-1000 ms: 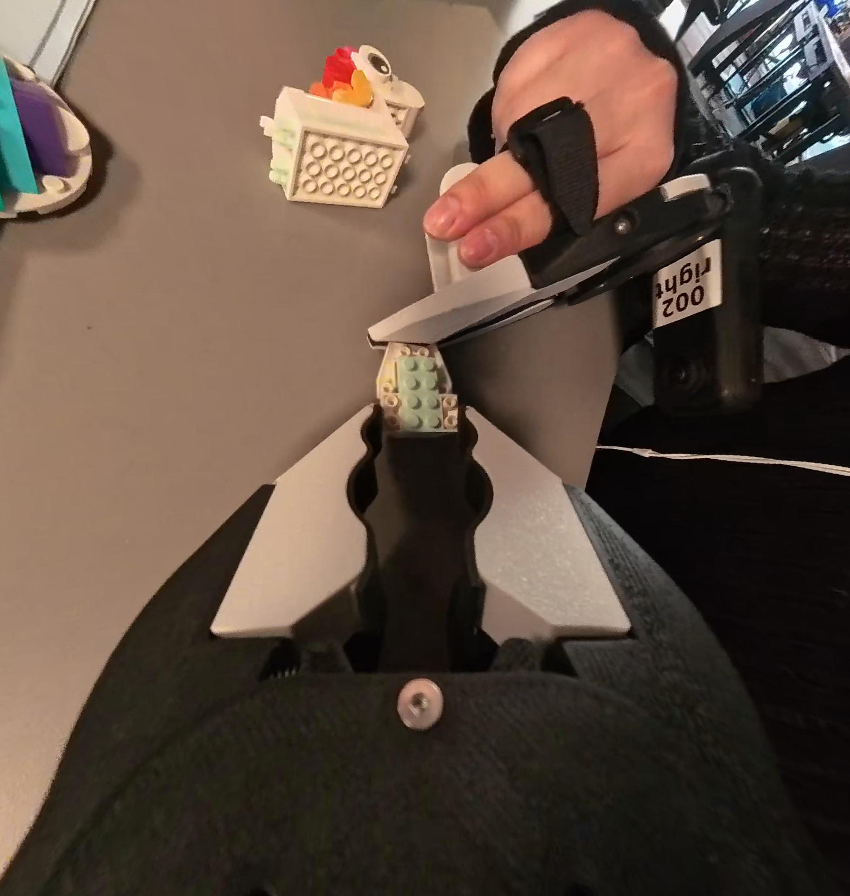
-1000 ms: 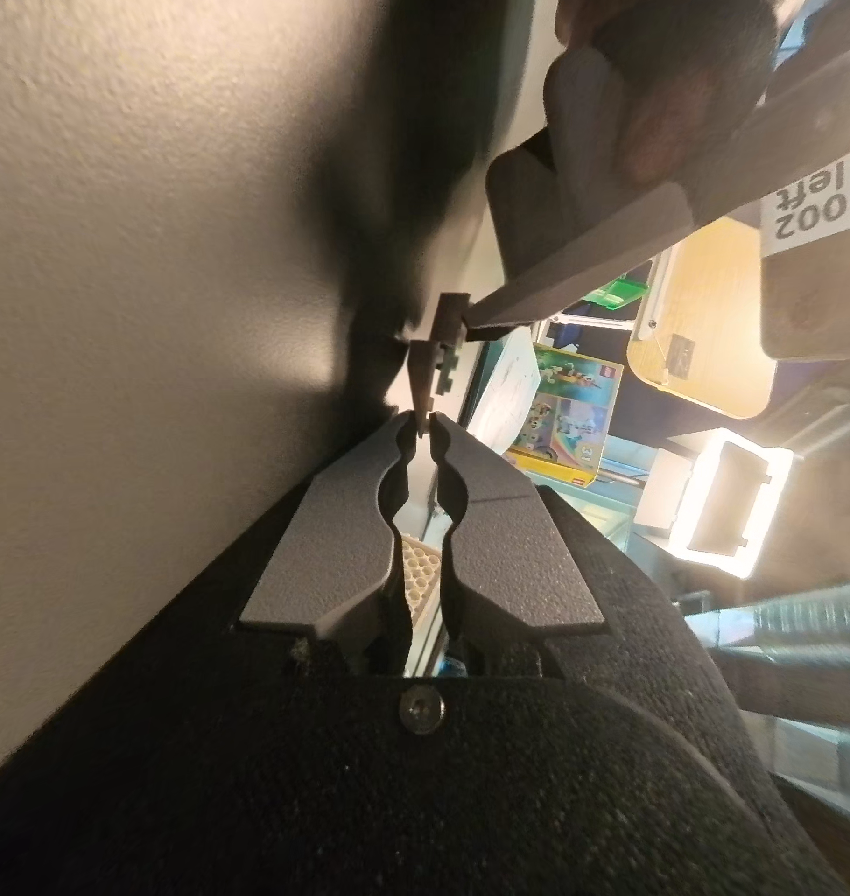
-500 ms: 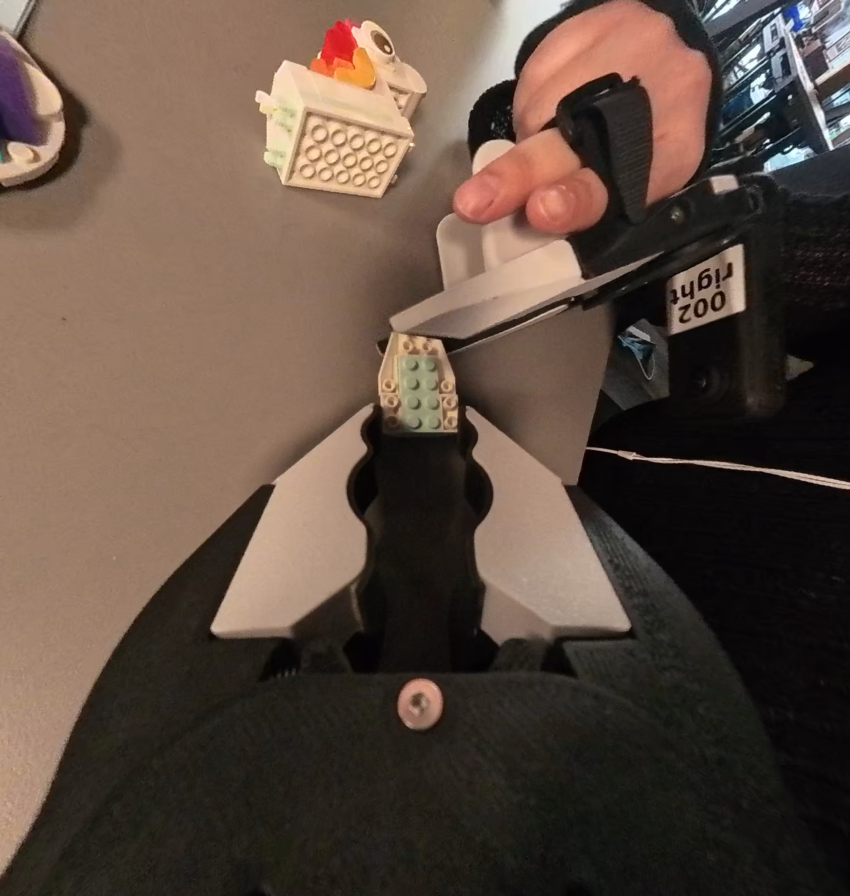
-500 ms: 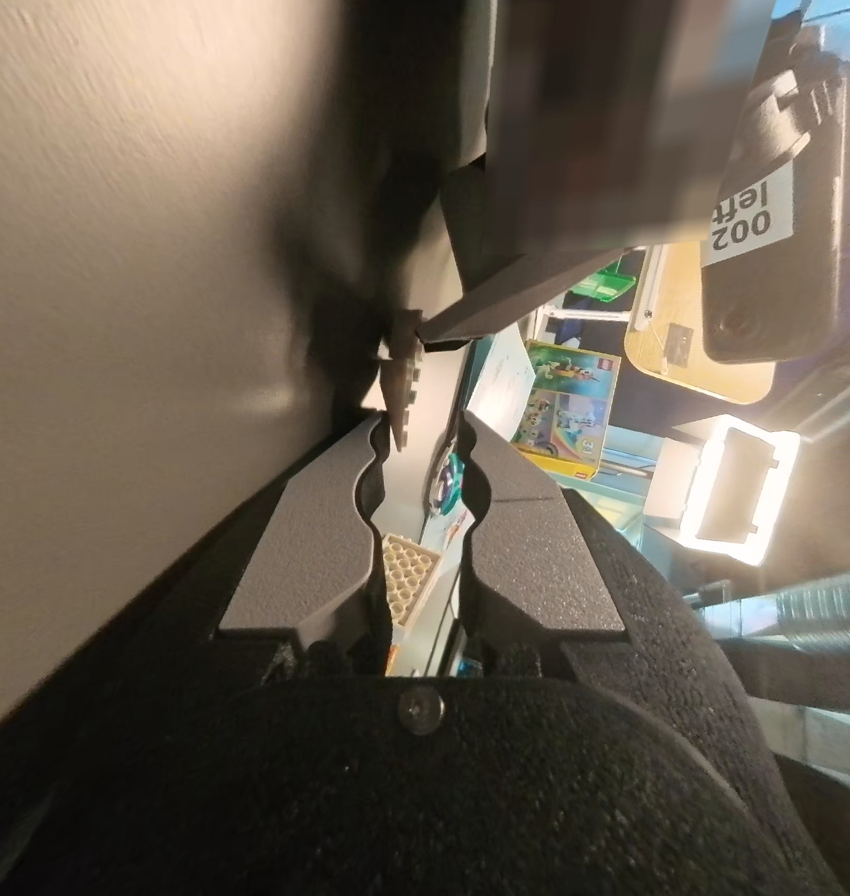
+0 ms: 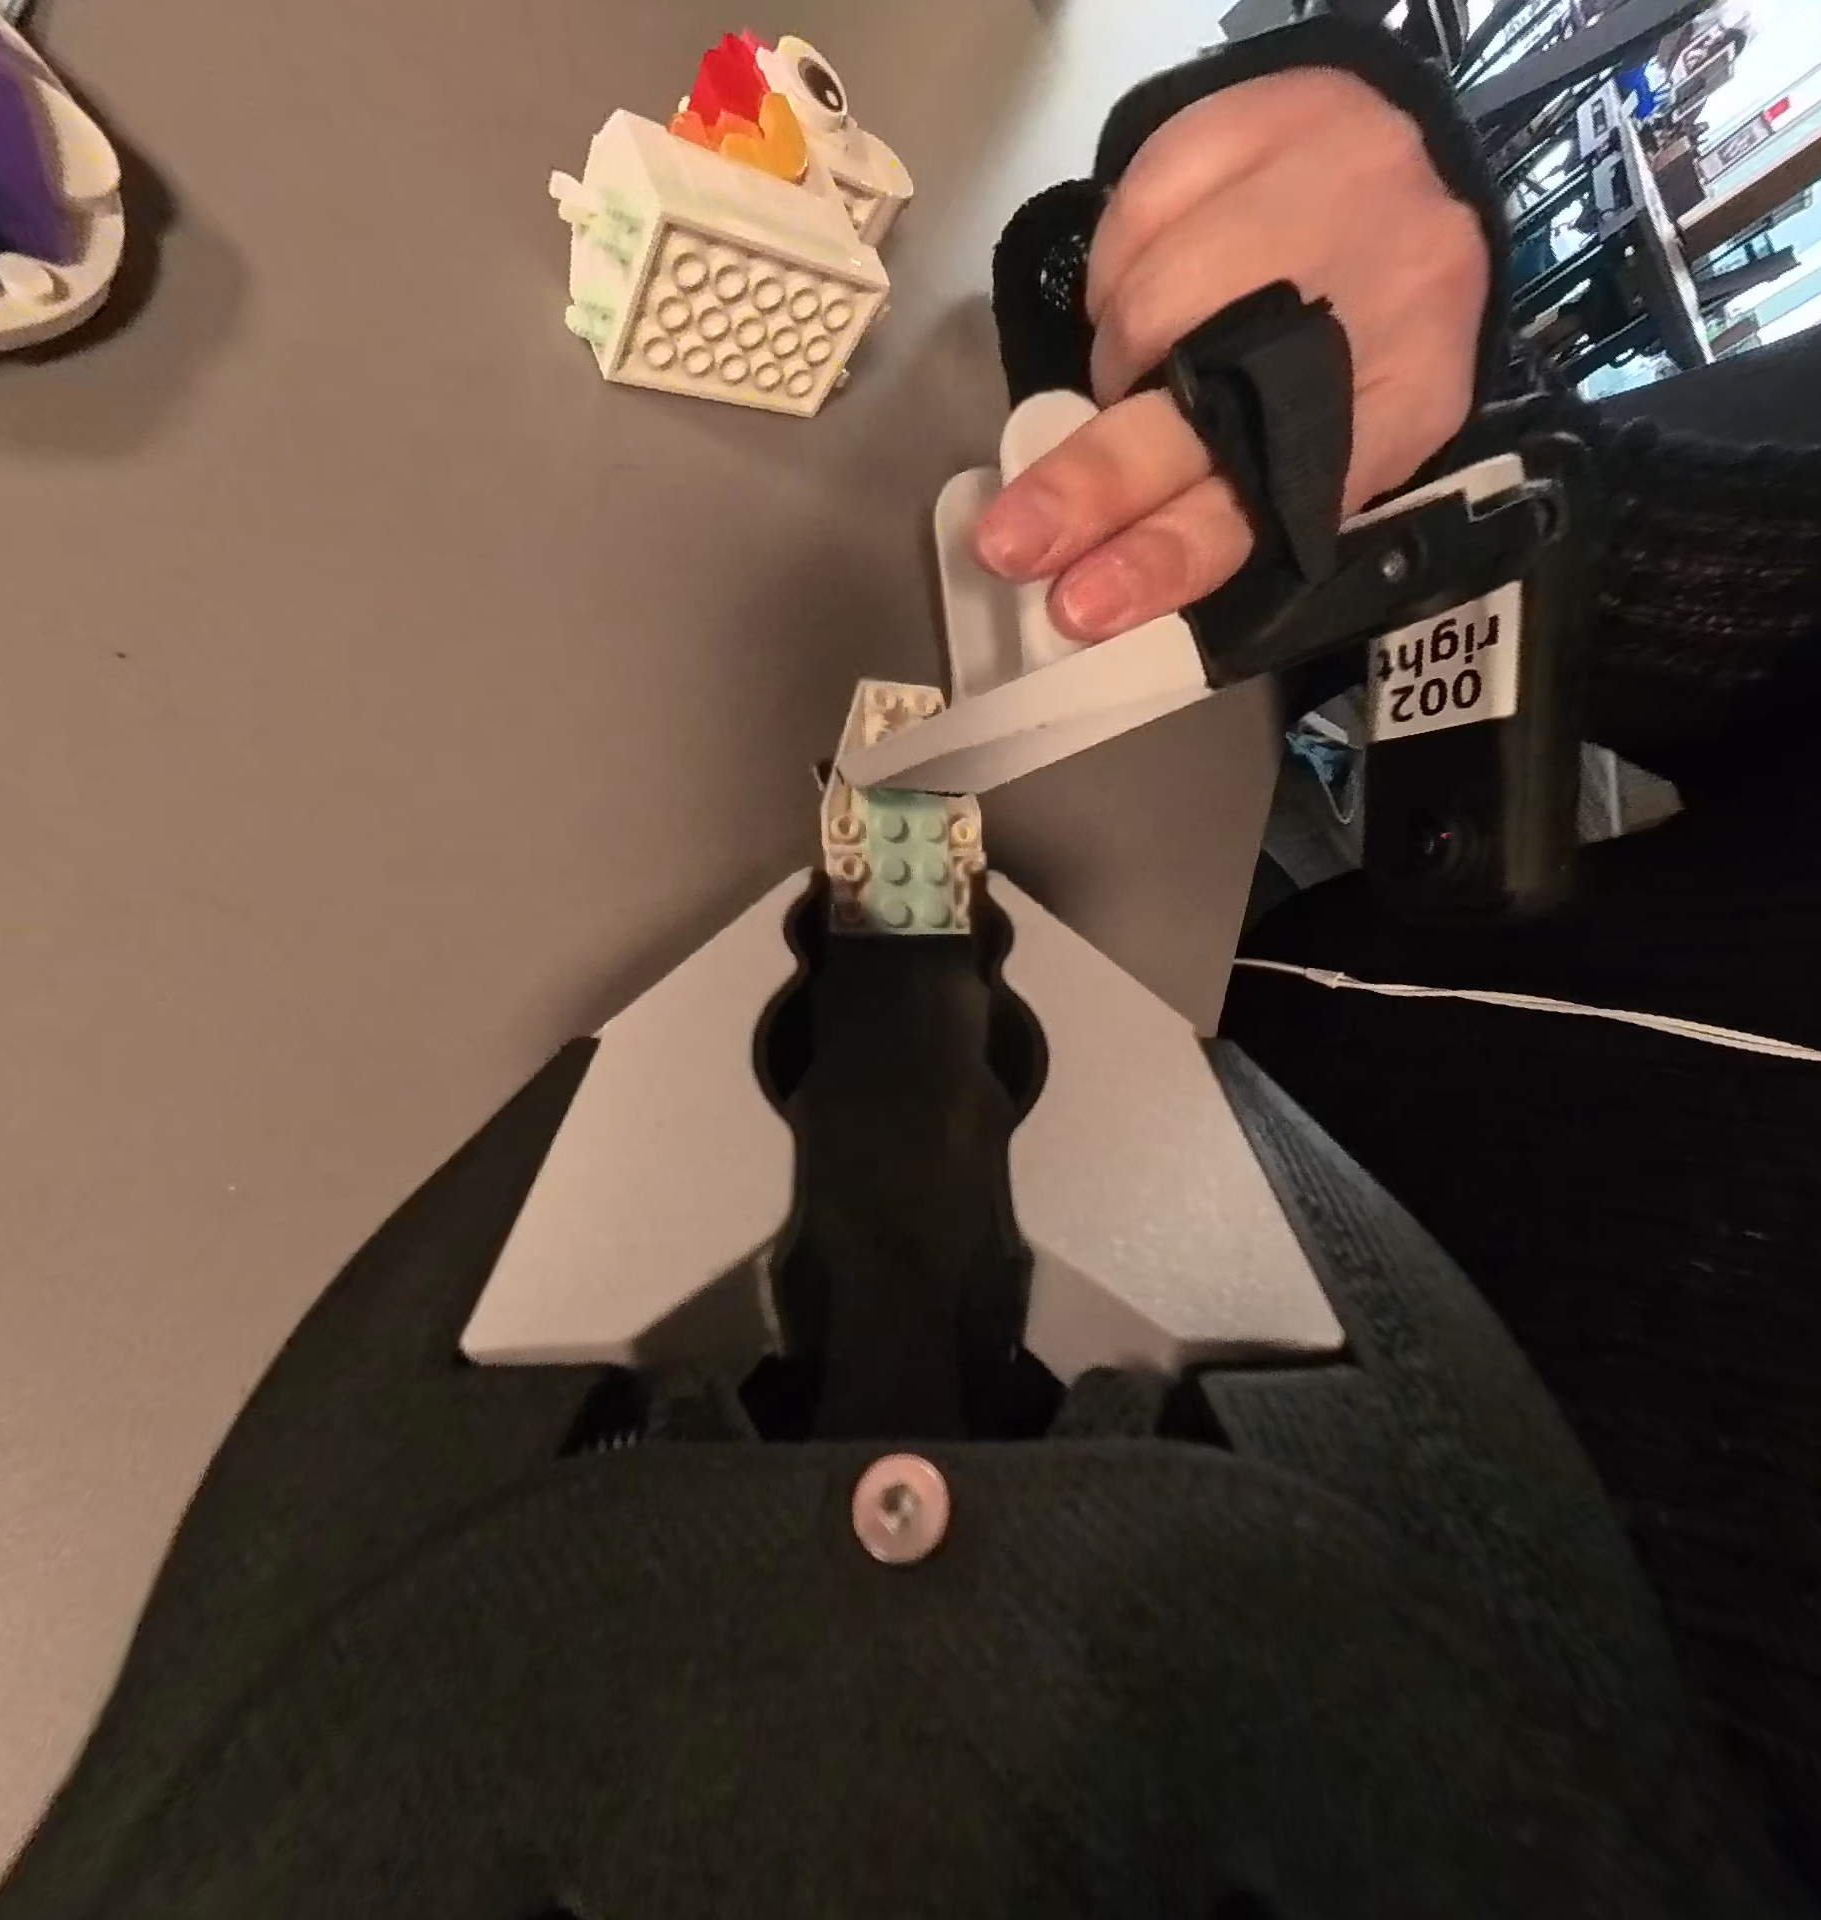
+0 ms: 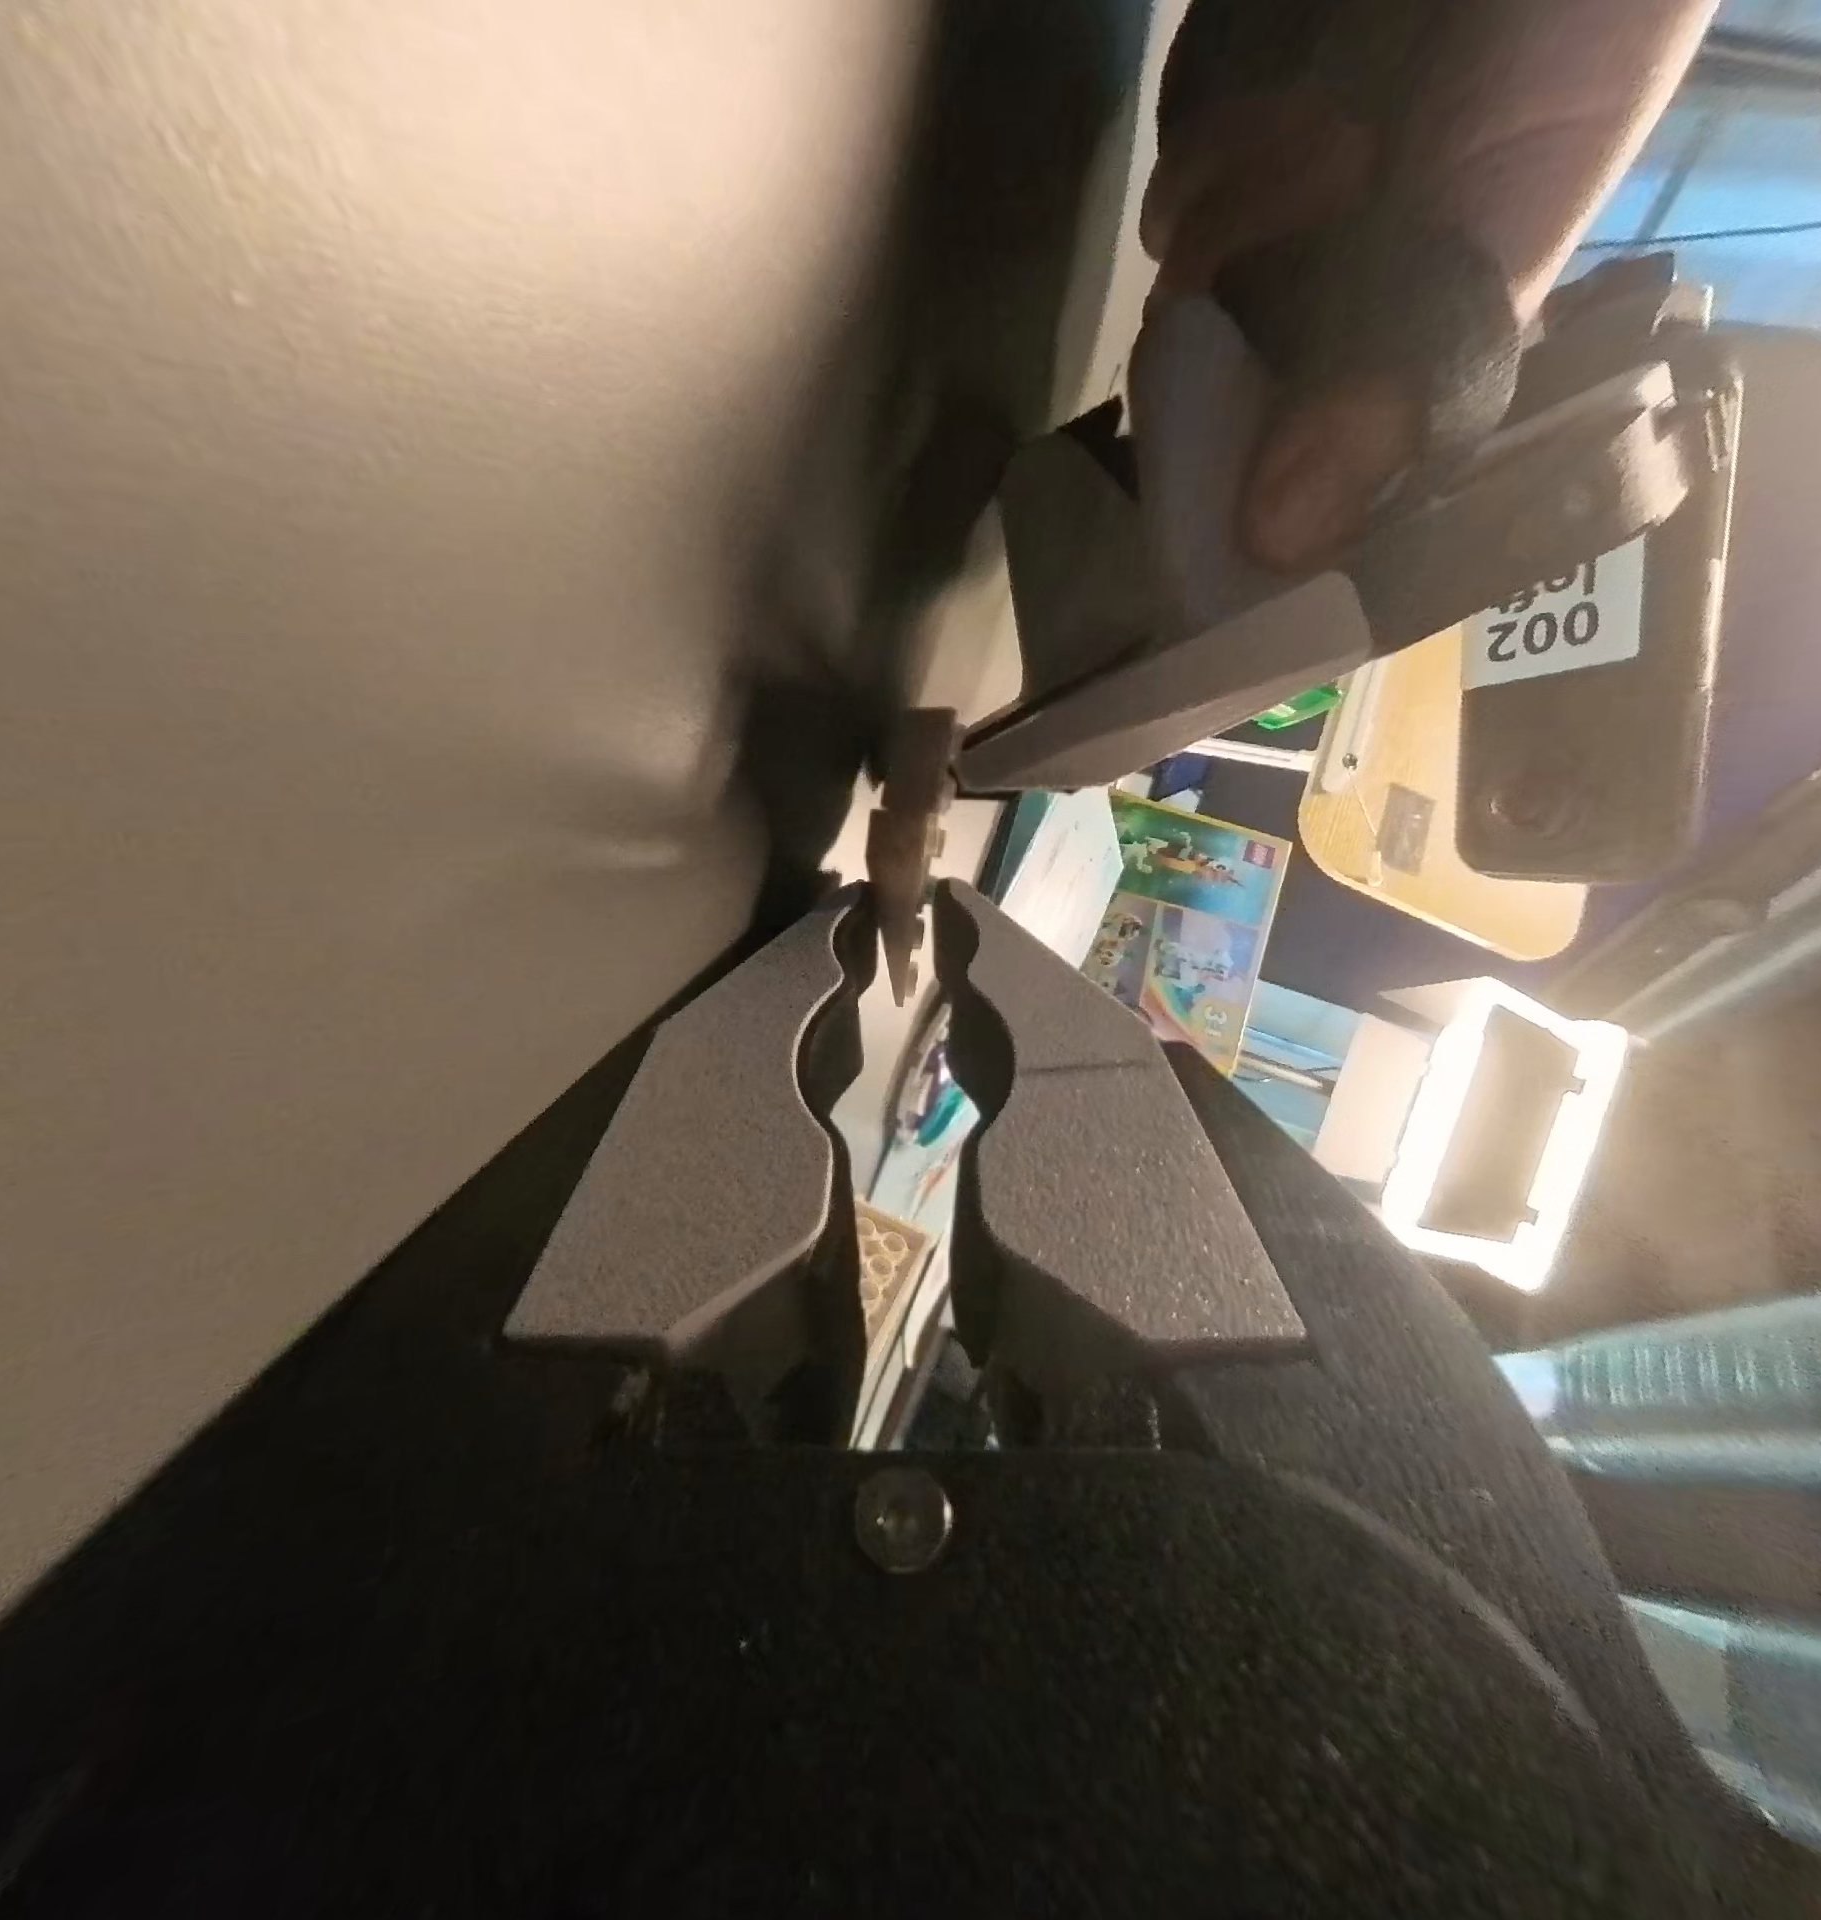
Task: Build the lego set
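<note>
My left gripper [image 5: 904, 894] is shut on a small lego assembly [image 5: 901, 862], a white wedge plate with a mint green plate on top, held above the grey table [image 5: 262, 727]. My right gripper [image 5: 852, 774] comes in from the right and crosses over the assembly's far end, whose white tip [image 5: 890, 712] shows beyond it. In the right wrist view my right gripper [image 6: 903, 904] has its jaws close on both sides of the assembly [image 6: 906, 831]. The left gripper [image 6: 963, 764] holds the other end. The contact faces are in shadow.
A white lego build [image 5: 724, 301] with a red and orange crest and an eye lies on its side farther back. A white bowl [image 5: 12, 239] with purple and teal pieces is at the far left. The table edge [image 5: 1249, 831] runs close on the right. A lego box [image 6: 1176, 925] stands beyond. Only a small space, under 4 cm, lies between the two pairs of fingers. The right tips stand about 11 cm off the white bowl [image 5: 12, 239].
My right gripper let go of the assembly's thin edge, opened, slid farther over its end and narrowed its jaws around it. My left gripper kept its hold throughout.
</note>
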